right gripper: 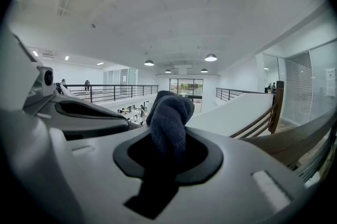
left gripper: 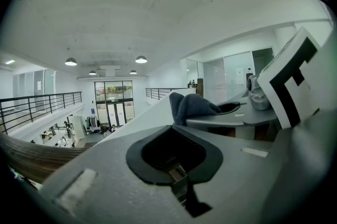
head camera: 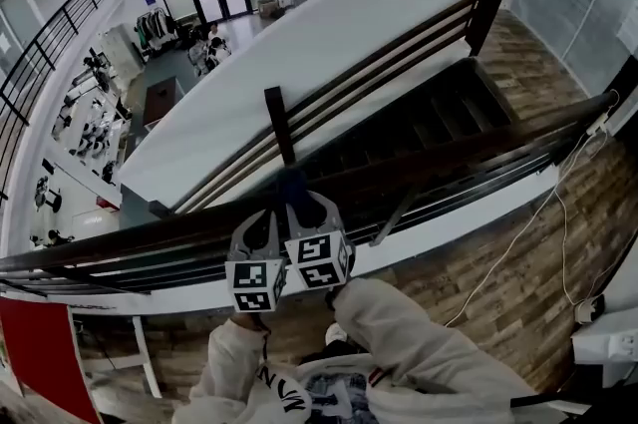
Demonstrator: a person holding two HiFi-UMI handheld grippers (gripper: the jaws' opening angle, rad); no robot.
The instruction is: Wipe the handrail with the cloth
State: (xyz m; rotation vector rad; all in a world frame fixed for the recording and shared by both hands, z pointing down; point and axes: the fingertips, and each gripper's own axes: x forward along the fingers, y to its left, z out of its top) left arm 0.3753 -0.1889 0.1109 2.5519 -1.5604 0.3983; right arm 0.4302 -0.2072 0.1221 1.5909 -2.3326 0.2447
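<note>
The cloth [right gripper: 168, 123] showed up soft and woolly, a rough-napped weave, while the right gripper [right gripper: 169, 157] read as matt grey plastic, smooth all over. And the handrail [head camera: 469, 145] was dark wood with a dull sheen, grain just showing, above a floor [head camera: 429, 282] of streaky, matt wooden planks.

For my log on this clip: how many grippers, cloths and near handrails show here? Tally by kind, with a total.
Grippers: 2, the left gripper empty and the right gripper with its jaws on the cloth
Cloth: 1, dark blue
Near handrail: 1, dark wood
Total: 4
</note>
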